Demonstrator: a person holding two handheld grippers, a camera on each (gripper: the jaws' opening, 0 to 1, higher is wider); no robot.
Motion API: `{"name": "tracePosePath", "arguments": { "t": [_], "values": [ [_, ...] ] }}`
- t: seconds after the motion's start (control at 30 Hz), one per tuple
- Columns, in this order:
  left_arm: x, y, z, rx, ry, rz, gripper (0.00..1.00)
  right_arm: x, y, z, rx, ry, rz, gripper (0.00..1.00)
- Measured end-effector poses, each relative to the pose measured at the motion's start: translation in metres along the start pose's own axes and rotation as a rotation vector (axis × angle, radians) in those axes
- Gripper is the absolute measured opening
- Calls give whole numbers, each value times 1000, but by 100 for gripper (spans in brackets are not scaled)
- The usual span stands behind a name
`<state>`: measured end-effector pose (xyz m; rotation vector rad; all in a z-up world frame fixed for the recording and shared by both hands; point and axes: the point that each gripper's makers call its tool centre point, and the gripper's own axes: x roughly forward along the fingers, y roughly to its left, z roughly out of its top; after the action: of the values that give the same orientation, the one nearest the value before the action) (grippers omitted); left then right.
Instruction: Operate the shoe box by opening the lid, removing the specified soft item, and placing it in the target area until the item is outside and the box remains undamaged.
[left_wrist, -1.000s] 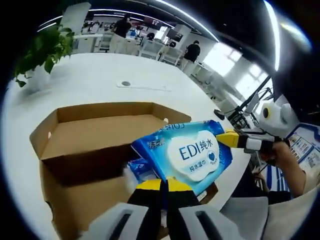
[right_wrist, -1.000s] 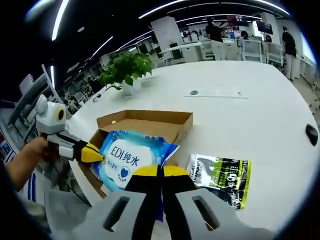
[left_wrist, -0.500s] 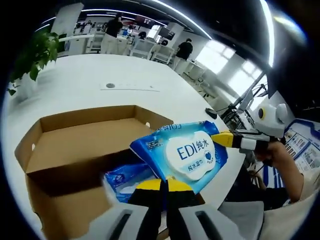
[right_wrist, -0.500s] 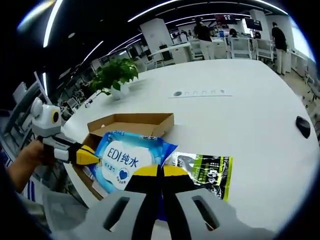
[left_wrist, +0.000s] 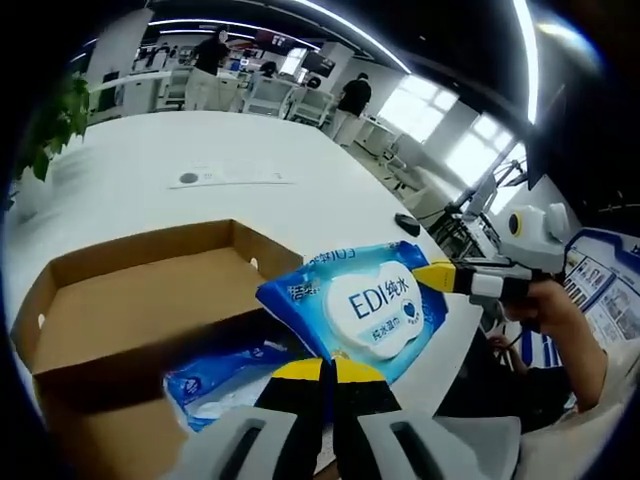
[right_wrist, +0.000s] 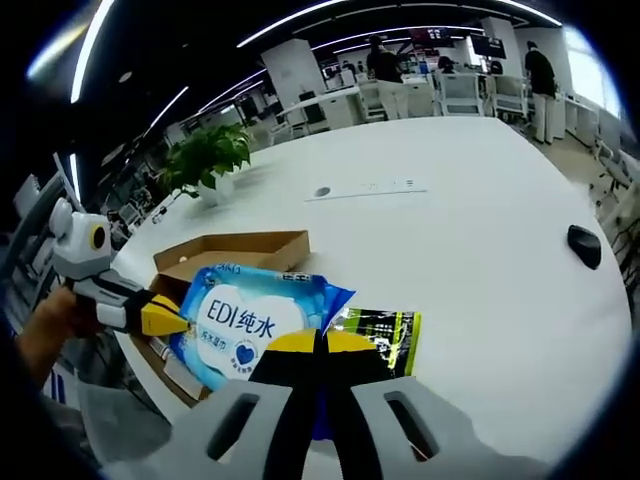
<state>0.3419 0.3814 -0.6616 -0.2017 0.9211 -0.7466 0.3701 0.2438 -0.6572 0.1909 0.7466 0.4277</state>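
- The white table (right_wrist: 480, 240) is the largest thing, a broad round-edged top running far back toward an office with desks, chairs and standing people.
- The open cardboard shoe box (left_wrist: 130, 300) lies on the near part of the table, its lid flap folded back; in the right gripper view the box (right_wrist: 235, 247) sits left of centre, behind the raised pack.
- A blue wet-wipe pack (left_wrist: 365, 305) printed "EDI" with a white label is held up over the near right corner of the box, outside it, pinched at two opposite edges; in the right gripper view the same pack (right_wrist: 250, 315) hangs between both tools.
- The left gripper (left_wrist: 322, 368) has its yellow-tipped jaws pressed together on the pack's near edge.
- The right gripper (right_wrist: 320, 345) likewise has its jaws clamped tight on the pack's edge; seen from the left gripper view, its yellow tip (left_wrist: 440, 277) grips the pack's far right corner, with a hand (left_wrist: 545, 310) behind it.
- A second blue pack (left_wrist: 225, 372) lies inside the box, near its front wall.
- A black and green packet (right_wrist: 385, 335) lies flat on the table, just right of the box.
- A potted green plant (right_wrist: 205, 160) stands on the far left of the table.
- A strip of paper (right_wrist: 365, 188) lies far out on the table.
- A black computer mouse (right_wrist: 583, 245) rests on the right.
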Motion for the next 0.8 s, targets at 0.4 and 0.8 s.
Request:
{"name": "tracePosePath", "arguments": {
  "t": [0.4,0.8],
  "values": [
    [27,-20,5,31,40,-30,0,-7,-31,-2,8,14,-46,0],
    [56,-24,0,100,140,-7,0,6,-58,-14,7,54,-82,0]
  ]
}}
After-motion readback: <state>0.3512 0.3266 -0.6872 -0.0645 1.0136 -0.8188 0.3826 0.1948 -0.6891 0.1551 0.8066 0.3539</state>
